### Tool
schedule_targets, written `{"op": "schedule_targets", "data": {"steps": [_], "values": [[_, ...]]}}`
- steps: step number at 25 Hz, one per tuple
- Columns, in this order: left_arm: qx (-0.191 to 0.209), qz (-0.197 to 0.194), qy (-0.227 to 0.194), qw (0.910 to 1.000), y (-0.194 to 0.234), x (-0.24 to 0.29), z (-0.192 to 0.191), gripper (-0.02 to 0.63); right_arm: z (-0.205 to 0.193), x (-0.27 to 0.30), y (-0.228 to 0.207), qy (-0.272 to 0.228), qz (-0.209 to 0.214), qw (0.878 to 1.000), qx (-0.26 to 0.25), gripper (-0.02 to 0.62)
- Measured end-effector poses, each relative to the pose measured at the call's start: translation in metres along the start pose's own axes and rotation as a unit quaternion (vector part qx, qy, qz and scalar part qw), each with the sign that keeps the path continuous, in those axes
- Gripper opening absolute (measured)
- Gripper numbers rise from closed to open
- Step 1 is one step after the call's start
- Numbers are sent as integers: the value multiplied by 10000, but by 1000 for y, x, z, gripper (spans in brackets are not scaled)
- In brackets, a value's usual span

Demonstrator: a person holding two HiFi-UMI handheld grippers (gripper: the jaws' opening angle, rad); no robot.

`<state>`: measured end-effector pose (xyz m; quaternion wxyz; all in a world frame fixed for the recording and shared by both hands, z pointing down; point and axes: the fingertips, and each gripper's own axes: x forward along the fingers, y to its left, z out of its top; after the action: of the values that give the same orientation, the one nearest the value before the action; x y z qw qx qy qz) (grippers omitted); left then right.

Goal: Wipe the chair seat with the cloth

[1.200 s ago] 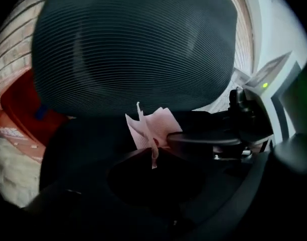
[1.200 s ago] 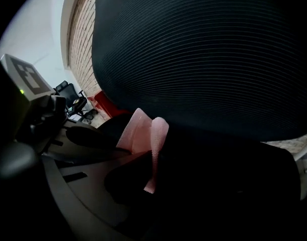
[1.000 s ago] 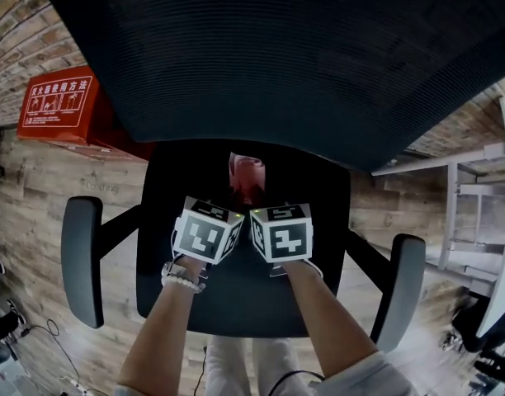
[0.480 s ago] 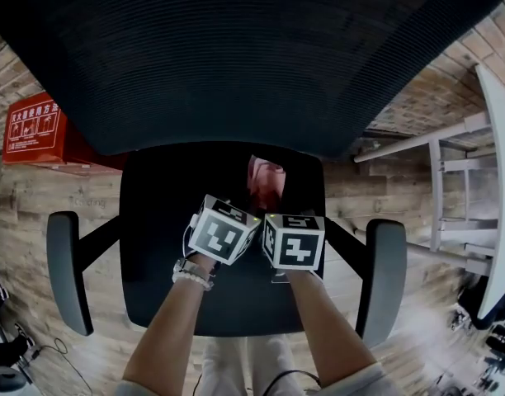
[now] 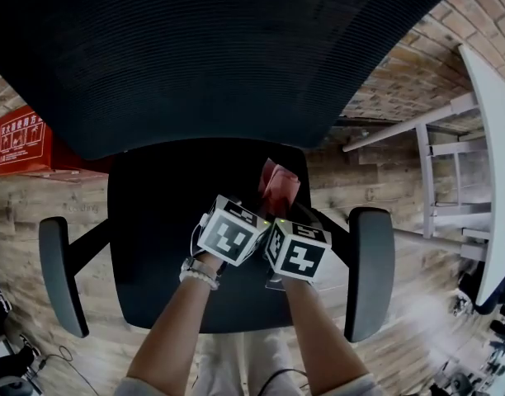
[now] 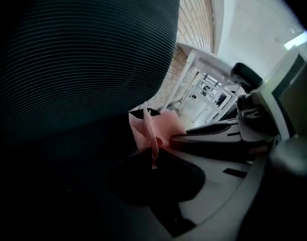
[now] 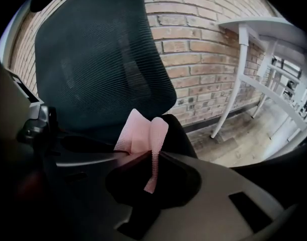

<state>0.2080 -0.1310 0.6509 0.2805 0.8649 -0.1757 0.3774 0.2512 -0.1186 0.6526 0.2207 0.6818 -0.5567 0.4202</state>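
Observation:
The black chair seat (image 5: 162, 246) fills the middle of the head view below the mesh backrest (image 5: 203, 56). A pink cloth (image 5: 278, 190) stands bunched over the seat's right rear part. Both grippers hold it side by side, the left marker cube (image 5: 232, 236) just left of the right marker cube (image 5: 299, 251). In the left gripper view my left gripper (image 6: 154, 155) is shut on a fold of the cloth (image 6: 158, 128). Seen from the right gripper view, my right gripper (image 7: 153, 157) pinches the cloth (image 7: 138, 134) too, a strip hanging below the jaws.
The left armrest (image 5: 58, 275) and the right armrest (image 5: 368, 271) flank the seat. A red box (image 5: 21, 143) sits on the wooden floor at the left. A white table frame (image 5: 483, 139) stands at the right against a brick wall (image 7: 203, 49).
Both grippers have slid together with the cloth from the seat's rear middle towards its right rear side, and both have rolled a little.

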Motion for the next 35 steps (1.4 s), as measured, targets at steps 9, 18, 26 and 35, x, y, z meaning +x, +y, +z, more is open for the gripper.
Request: {"op": "schedule_targets", "data": {"steps": [9, 18, 26, 35], "values": [[-44, 27, 21, 10000, -1, -2, -5, 44, -2, 0, 2, 16, 169, 9998, -76, 52], [-294, 216, -29, 9993, 18, -32, -34, 44, -20, -1, 44, 156, 564, 9967, -568, 51], [-451, 641, -81, 9969, 51, -69, -70, 44, -38, 0, 105, 297, 1017, 9893, -1007, 51], [-1109, 1197, -215, 9864, 83, -135, -120, 44, -65, -6, 188, 475, 1720, 9696, -1676, 51]]}}
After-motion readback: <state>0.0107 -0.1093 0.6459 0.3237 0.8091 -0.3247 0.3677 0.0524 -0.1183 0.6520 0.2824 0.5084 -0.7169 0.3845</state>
